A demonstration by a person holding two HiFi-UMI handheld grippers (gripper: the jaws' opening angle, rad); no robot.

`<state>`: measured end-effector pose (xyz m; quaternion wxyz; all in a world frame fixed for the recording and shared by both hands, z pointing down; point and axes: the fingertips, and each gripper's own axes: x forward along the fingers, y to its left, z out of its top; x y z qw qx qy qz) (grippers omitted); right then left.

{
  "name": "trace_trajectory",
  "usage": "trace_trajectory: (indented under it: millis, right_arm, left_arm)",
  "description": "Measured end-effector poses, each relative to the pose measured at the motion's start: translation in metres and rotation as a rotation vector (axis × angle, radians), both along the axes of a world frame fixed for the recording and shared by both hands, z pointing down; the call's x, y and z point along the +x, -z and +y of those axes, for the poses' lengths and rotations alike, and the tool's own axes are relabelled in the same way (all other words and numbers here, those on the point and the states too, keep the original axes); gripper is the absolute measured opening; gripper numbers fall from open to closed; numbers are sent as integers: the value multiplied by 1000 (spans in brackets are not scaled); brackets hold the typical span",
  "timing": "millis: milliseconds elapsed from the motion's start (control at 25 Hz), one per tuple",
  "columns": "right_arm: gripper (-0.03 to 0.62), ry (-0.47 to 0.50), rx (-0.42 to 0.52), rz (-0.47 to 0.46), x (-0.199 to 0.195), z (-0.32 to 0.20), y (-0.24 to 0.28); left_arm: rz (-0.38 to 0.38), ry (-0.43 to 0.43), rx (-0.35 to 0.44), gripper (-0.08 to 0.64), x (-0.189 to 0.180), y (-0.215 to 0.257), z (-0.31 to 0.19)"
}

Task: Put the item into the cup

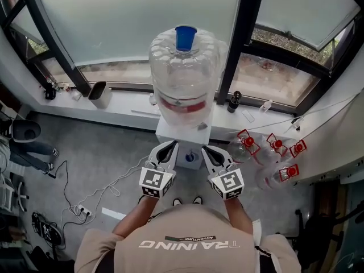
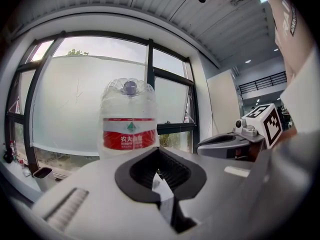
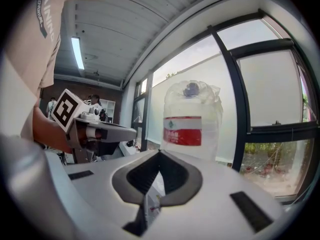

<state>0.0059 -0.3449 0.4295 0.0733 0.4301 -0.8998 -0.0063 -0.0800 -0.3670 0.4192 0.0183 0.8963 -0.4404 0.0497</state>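
A big clear water bottle [image 1: 183,75] with a red label and blue cap stands upside-up on a white dispenser [image 1: 170,134] by the window. Low on the dispenser's front sits a small round blue-and-white thing [image 1: 191,157]; I cannot tell if it is a cup. My left gripper [image 1: 170,147] and right gripper [image 1: 207,150] are held side by side just before it, both shut. In the left gripper view the left gripper [image 2: 159,151] points at the bottle [image 2: 129,129]; in the right gripper view the right gripper [image 3: 160,154] does too. A pale sliver shows in each gap; what it is stays unclear.
Several empty bottles with red handles [image 1: 272,147] lie on the floor at the right. A dark bottle [image 1: 234,101] and a grey container [image 1: 100,94] stand on the windowsill. Cables and a power strip [image 1: 82,211] lie on the floor at the left, beside an office chair [image 1: 25,131].
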Motion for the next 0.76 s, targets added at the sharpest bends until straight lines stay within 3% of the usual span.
trace_trajectory:
  millis: [760]
  right_arm:
    - [11,14,-1,26,2,3,-1]
  left_arm:
    - [4,23,-5,8,-10,-3,9]
